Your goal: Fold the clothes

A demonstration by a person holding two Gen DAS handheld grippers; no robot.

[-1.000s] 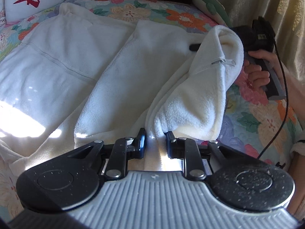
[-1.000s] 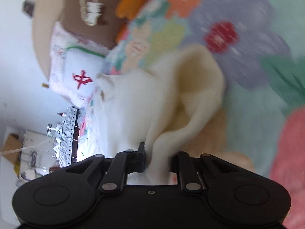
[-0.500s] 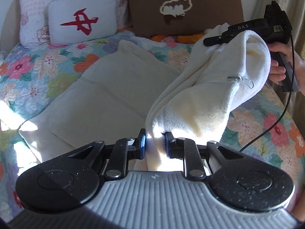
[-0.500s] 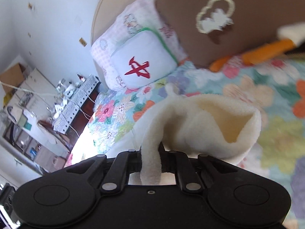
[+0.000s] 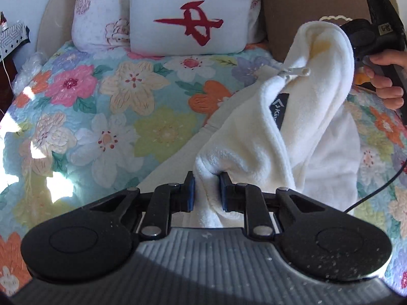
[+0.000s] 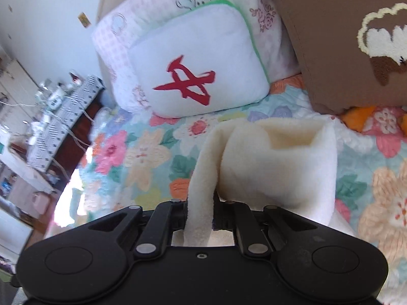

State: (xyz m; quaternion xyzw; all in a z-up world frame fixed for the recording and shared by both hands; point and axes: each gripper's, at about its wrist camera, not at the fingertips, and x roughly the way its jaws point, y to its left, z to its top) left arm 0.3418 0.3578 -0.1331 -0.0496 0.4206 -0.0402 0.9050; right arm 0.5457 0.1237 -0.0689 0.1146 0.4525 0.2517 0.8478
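clearly soft and floppy, the white fleece garment (image 5: pixel 292 132) hangs pinched at its edges by left gripper (image 5: pixel 205 190) and right gripper (image 6: pixel 199 213), best held there.

Left tongs (image 5: pixel 205 190) and right tongs (image 6: pixel 199 214) both clamp fleece (image 5: pixel 279 132), angled downward; a hand (image 5: pixel 388 76) grips the right handle.

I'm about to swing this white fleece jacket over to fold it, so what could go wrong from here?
1. Both grips are thin: the left gripper and right gripper each pinch only a narrow edge of the fleece jacket, so the soft pile could slip out mid-swing.
2. The loose zipper pull dangles and may snag the fabric or the floral quilt.
3. The right gripper's cable hangs beside the jacket and could catch under it.
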